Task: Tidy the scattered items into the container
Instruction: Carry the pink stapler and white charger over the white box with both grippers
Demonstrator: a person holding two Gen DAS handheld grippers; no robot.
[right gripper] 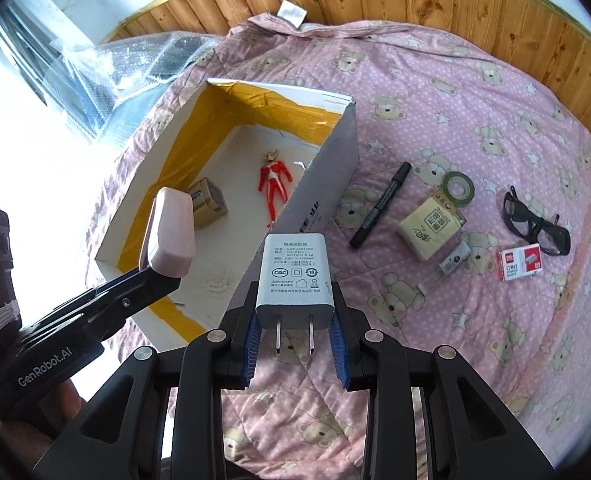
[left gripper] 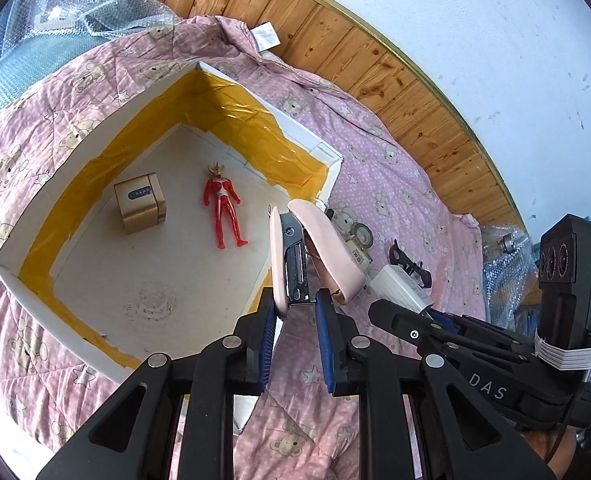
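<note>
Above box (left gripper: 75, 136): left claw (left gripper: 295, 312) clamps pink stapler (left gripper: 295, 256); right claw (right gripper: 295, 320) clamps charger (right gripper: 293, 272)

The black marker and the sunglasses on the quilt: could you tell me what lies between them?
In the right wrist view, a green tape roll and a beige packet lie between the black marker and the sunglasses.

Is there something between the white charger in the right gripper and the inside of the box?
Only the box's near white wall, below and just beyond the charger held by the right gripper. The box is open on top, so nothing visible blocks a drop once past that wall.
</note>
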